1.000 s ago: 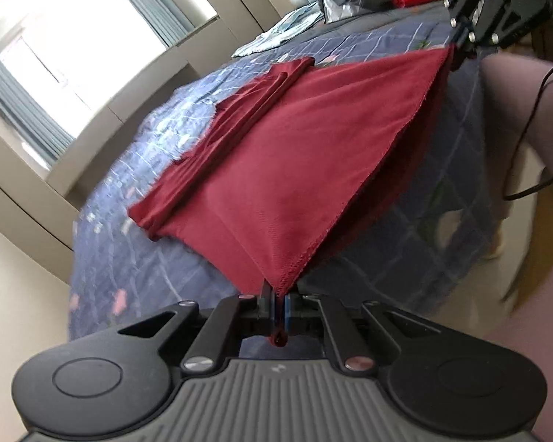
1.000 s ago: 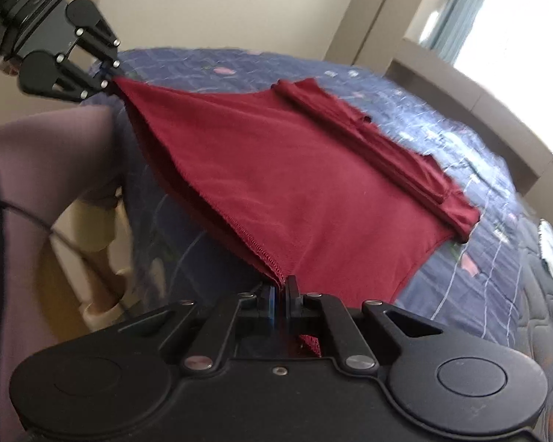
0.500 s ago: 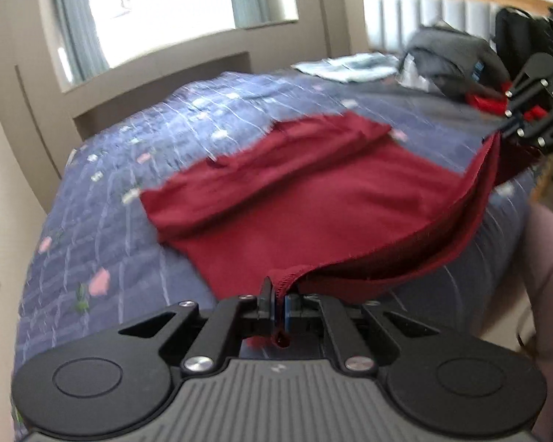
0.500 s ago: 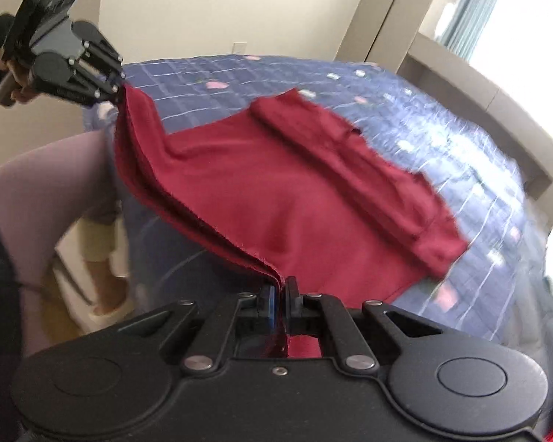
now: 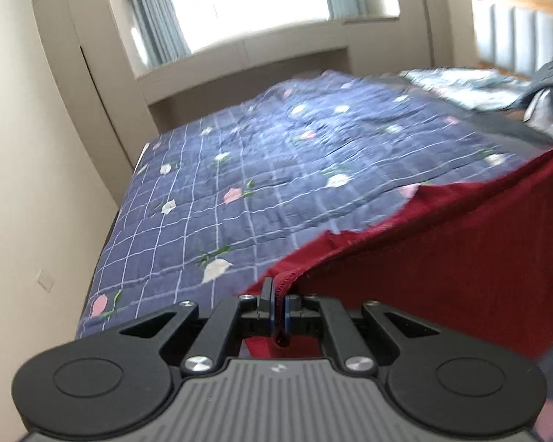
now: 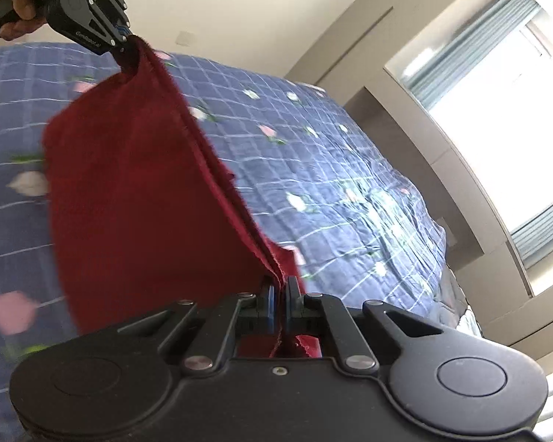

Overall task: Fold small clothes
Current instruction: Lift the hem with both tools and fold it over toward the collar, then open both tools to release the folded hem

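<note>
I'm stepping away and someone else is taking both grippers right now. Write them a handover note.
Left gripper: shut on one corner of the red garment.
Right gripper: shut on the other corner of the same edge.
Garment: held up between the two grippers, its edge stretched taut, the rest hanging down over the blue checked bedspread. At least two layers show along the held edge.
Done: both corners gripped, cloth lifted off the bed.
Left: carry the held edge over, lay the garment down flat, release, and finish the fold. A pile of other clothes waits at the far end of the bed.
</note>
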{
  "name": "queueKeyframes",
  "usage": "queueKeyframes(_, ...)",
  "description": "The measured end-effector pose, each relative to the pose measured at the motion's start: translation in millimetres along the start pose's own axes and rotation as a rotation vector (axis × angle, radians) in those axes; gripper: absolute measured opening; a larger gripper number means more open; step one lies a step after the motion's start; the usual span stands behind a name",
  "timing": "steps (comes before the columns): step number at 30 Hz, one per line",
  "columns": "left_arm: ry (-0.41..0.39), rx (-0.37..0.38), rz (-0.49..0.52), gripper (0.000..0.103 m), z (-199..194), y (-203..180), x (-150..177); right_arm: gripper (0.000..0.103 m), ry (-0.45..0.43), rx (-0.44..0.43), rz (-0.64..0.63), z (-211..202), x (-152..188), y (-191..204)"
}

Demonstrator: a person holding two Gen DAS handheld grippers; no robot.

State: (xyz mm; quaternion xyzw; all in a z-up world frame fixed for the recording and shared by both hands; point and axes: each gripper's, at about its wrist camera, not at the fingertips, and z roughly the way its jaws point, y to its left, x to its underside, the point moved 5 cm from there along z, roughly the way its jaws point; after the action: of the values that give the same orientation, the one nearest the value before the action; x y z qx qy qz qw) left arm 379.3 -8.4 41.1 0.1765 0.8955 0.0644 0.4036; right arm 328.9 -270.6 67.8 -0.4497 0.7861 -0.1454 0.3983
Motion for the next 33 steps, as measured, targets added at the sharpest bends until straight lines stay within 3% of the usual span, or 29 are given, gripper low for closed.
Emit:
queueKeyframes(6,0.094,-0.021,-0.046,0.004,87,4,-28,0.005,0.071,-0.006,0.027,92,1,-38)
queueKeyframes(12,0.197,0.007,-0.082,0.004,155,7,-24,0.005,0.140,-0.048,0.080,171,15,-40)
queueKeyframes(18,0.240,0.035,-0.067,0.005,191,1,-11,0.008,0.184,-0.086,0.135,217,32,-32)
queueKeyframes(25,0.271,0.053,-0.091,0.006,211,0,-7,0.010,0.178,-0.102,0.173,237,42,-31)
queueKeyframes(26,0.274,0.057,-0.108,0.010,211,1,-7,0.013,0.178,-0.098,0.178,238,43,-31)
queueKeyframes(27,0.278,0.061,-0.130,0.012,212,3,-6,0.025,0.176,-0.079,0.182,239,43,-32)
queueKeyframes(28,0.281,0.065,-0.149,0.024,212,6,-7,0.044,0.174,-0.054,0.186,237,43,-34)
queueKeyframes(29,0.281,0.060,-0.170,0.052,211,9,-7,0.054,0.173,-0.023,0.196,237,44,-38)
queueKeyframes(30,0.280,0.052,-0.195,0.067,210,14,-8,0.069,0.170,0.001,0.216,236,45,-43)
queueKeyframes(31,0.277,0.050,-0.222,0.087,209,18,-8,0.076,0.165,0.009,0.239,234,46,-47)
queueKeyframes(33,0.261,0.053,-0.292,0.094,203,26,-8,0.082,0.144,0.030,0.301,227,48,-58)
